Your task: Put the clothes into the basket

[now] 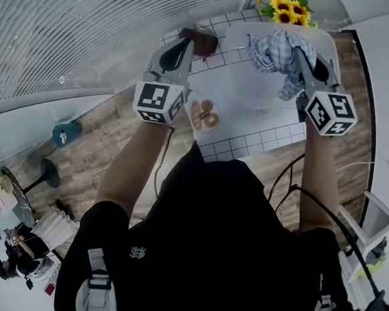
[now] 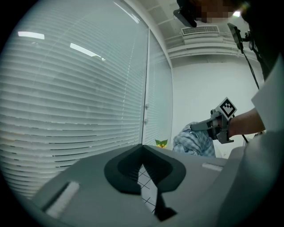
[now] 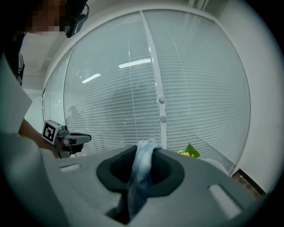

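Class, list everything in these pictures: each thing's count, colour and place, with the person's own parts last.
checked garment: one, blue and white, hanging from right tongs over the basket
basket: one, white, on the table
table: one, white tiled, ahead
sunflowers: one bunch, yellow, beyond the basket
brown object: one, unclear, by left tongs' tip
stool: one, teal, floor at left
blinds: white, along the window
left tongs: grey, shut, empty
right tongs: grey, shut on the garment
forearms: two, bare, behind the tongs

Blue plaid, white tile — yellow blooms
Blue-and-white plaid garment (image 1: 278,52) at one o'clock; yellow sunflowers (image 1: 286,10) at twelve; white table (image 1: 263,133) with dark grid lines; brown wood floor (image 1: 101,151).
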The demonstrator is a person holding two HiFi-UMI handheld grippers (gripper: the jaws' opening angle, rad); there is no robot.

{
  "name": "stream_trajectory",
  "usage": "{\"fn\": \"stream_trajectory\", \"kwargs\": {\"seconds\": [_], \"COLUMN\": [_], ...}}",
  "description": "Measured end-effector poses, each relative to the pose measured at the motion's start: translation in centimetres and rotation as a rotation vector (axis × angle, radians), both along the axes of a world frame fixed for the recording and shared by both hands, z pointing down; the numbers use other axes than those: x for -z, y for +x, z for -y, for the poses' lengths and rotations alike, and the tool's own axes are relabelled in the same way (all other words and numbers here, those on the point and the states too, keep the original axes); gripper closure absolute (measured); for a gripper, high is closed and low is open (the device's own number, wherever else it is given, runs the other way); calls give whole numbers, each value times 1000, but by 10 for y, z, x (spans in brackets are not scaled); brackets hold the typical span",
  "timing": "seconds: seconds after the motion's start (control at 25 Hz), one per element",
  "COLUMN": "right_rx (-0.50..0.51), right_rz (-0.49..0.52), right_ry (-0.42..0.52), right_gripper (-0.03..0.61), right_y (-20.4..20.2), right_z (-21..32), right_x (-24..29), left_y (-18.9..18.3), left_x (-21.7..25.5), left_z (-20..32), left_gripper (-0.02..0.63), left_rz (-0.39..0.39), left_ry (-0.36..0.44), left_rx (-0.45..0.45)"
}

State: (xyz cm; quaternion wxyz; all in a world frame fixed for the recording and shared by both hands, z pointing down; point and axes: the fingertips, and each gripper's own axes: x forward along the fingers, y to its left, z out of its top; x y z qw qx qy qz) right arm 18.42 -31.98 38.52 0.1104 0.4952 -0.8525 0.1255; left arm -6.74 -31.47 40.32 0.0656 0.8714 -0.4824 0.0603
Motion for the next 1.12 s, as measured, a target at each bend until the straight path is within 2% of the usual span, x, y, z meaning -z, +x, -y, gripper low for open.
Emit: {"fn": "stream_trajectory", "kwargs": {"seconds": [0.48, 1.12], "right_rx": [9, 10], "right_rz": [-16, -47], "right_ry": [-54, -56], "right_gripper": [525, 525], "right_y": [3, -7], "right_z": [5, 0], "right_x": [-39, -51], "left_y": [11, -22], "left_x": [-34, -38], "left_z": [-5, -13], "left_gripper": [606, 606], "left_rz": [13, 24], "left_ry": [-38, -44], "left_rx": [-18, 42]}}
